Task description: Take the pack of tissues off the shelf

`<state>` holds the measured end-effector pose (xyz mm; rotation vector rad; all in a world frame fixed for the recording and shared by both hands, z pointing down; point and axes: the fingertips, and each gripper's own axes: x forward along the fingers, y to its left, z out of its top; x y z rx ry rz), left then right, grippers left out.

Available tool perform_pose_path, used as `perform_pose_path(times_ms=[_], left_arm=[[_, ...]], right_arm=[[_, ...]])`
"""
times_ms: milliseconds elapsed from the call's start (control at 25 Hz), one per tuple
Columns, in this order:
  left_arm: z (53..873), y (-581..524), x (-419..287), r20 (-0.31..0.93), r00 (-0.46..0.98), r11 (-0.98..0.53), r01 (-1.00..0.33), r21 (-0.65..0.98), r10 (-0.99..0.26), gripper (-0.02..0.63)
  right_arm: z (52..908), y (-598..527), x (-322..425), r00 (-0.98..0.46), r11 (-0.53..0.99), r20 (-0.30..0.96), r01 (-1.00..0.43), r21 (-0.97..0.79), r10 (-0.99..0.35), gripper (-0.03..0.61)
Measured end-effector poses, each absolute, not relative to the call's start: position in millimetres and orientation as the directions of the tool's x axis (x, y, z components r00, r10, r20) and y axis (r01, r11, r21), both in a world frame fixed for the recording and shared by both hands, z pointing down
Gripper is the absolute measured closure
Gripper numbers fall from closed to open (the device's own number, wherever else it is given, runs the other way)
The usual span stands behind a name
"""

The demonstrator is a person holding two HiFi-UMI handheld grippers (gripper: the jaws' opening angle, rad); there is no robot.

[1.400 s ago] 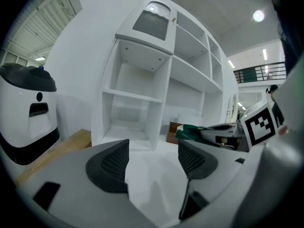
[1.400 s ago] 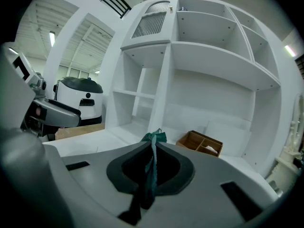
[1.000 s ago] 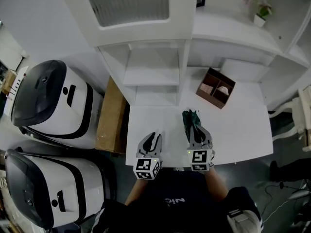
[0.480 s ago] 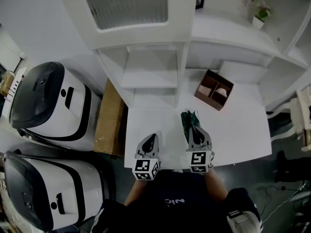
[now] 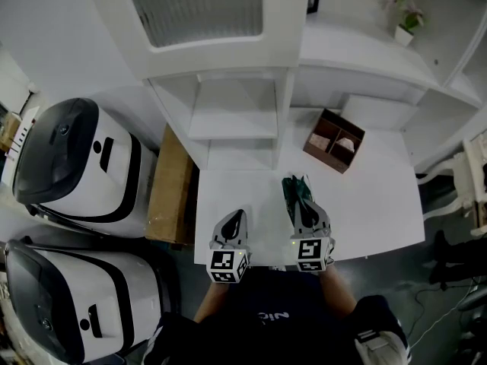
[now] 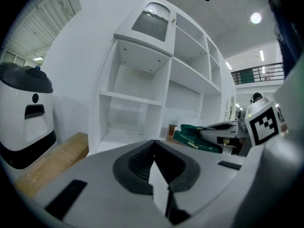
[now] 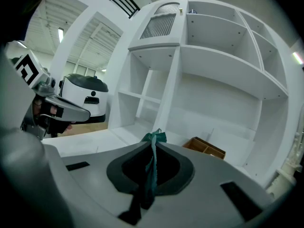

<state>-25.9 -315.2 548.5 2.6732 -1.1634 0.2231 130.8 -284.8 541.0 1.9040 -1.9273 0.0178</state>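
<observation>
The dark green pack of tissues (image 5: 294, 192) hangs just above the white desk (image 5: 380, 204), in front of the shelf unit (image 5: 237, 116). My right gripper (image 5: 301, 206) is shut on its near edge. In the right gripper view the crumpled green wrapper (image 7: 153, 161) is pinched between the jaws of the right gripper (image 7: 153, 148). To the left, my left gripper (image 5: 238, 218) is shut and holds nothing. In the left gripper view its jaws meet in the left gripper (image 6: 155, 151), and the pack (image 6: 197, 137) shows to the right.
A brown wooden box (image 5: 333, 141) with two compartments stands on the desk at the back right. A cardboard box (image 5: 172, 185) lies left of the desk. Two white and black machines (image 5: 76, 162) stand further left. A small potted plant (image 5: 405, 20) sits on a high shelf.
The left gripper's jaws have closed on nothing. Both hands and the tissue pack have stayed where they were.
</observation>
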Motion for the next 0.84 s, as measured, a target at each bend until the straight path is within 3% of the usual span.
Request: perform_pose_path(times_ms=[840], left_arm=[[551.2,-315.6,-29.8,0.237,0.663,-0.656,-0.745,0.118,-0.710,0.611]], right_arm=[[547.0,-283.4,130.8,0.031,0.068,0.324,-0.954,0.291,-0.946,0.569]])
